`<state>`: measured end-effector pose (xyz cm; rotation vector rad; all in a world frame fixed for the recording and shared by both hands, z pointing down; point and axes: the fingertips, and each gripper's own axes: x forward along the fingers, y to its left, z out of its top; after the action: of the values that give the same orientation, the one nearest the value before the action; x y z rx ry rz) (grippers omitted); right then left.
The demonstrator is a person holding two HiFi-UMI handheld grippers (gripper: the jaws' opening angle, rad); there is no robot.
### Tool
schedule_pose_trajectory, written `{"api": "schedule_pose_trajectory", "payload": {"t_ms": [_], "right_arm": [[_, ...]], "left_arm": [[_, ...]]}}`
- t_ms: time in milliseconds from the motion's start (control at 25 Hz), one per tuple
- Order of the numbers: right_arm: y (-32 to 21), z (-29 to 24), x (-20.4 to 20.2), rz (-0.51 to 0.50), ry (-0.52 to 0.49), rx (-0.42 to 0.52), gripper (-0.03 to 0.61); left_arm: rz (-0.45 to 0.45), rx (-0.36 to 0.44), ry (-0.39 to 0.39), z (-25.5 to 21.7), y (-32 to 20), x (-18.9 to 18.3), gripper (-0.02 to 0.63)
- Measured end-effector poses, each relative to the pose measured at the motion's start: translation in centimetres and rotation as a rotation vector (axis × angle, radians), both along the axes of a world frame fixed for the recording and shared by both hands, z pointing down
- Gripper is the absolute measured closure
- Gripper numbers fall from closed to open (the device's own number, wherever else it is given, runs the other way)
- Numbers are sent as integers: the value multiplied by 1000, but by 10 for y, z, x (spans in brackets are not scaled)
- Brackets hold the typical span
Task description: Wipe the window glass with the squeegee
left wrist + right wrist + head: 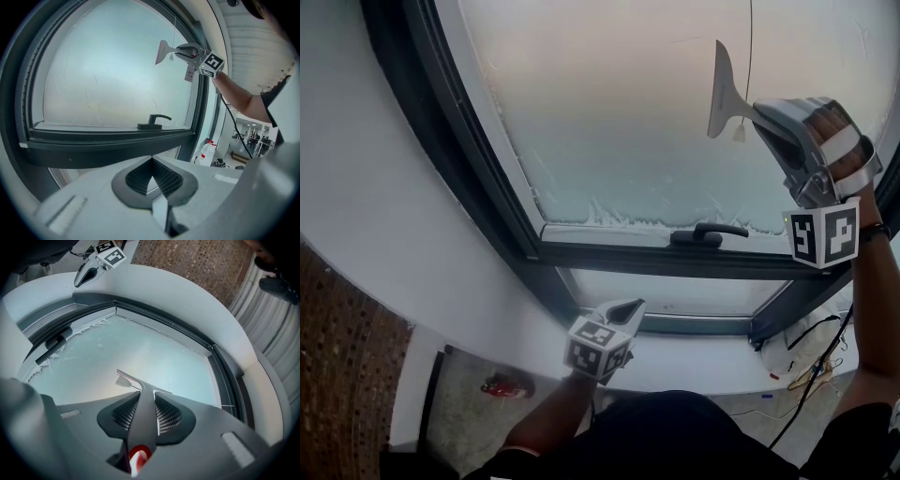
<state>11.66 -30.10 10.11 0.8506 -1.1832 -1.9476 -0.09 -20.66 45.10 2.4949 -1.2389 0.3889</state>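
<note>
The right hand-held gripper (pixel 144 414) is clamped on the dark handle of the squeegee (pixel 723 89), which runs up between its ribbed pads. In the head view this gripper is high at about 2 o'clock, in front of the window glass (pixel 619 122). The squeegee's blade stands nearly upright at 9 o'clock from the gripper and appears to rest against the pane. A thin cord (pixel 751 42) hangs down the glass just beside the blade. The left hand-held gripper (pixel 625 307) is low, near 6 o'clock in the head view. Its jaws are together with nothing between them, and it points at the dark frame (pixel 675 259) from over the white sill (pixel 469 300). A black window handle (pixel 710 231) lies on the frame at 6 o'clock from the squeegee. A white frosty fringe (pixel 609 218) lines the bottom edge of the glass. On the floor, a small red object (pixel 508 383) lies at 7 o'clock and loose cables (pixel 814 361) at 4 o'clock.
</note>
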Motion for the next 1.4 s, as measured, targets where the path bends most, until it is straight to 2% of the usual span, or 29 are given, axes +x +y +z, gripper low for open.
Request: {"api": "schedule_pose_trajectory", "payload": {"t_ms": [160,400,880,1160,1400], "right_arm": [[18,-3,-20,-59,-4,5,457],[36,1,-75,-155,16,8,457],[28,8,-220,-327,22,-33,459],[16,-13,-295,-354,11,-27,459],[5,-22,-320,-342,-2,-24,459]], "left_arm": [[-14,-3,-6,-2,-1,-9,614],[-20,10,-8,-3,2,-25,614],[-93,20,-42,5,9,-87,614],[-122,53,-26,-12,7,-116,614],[-151,38,-26,-1,10,-142,614]]}}
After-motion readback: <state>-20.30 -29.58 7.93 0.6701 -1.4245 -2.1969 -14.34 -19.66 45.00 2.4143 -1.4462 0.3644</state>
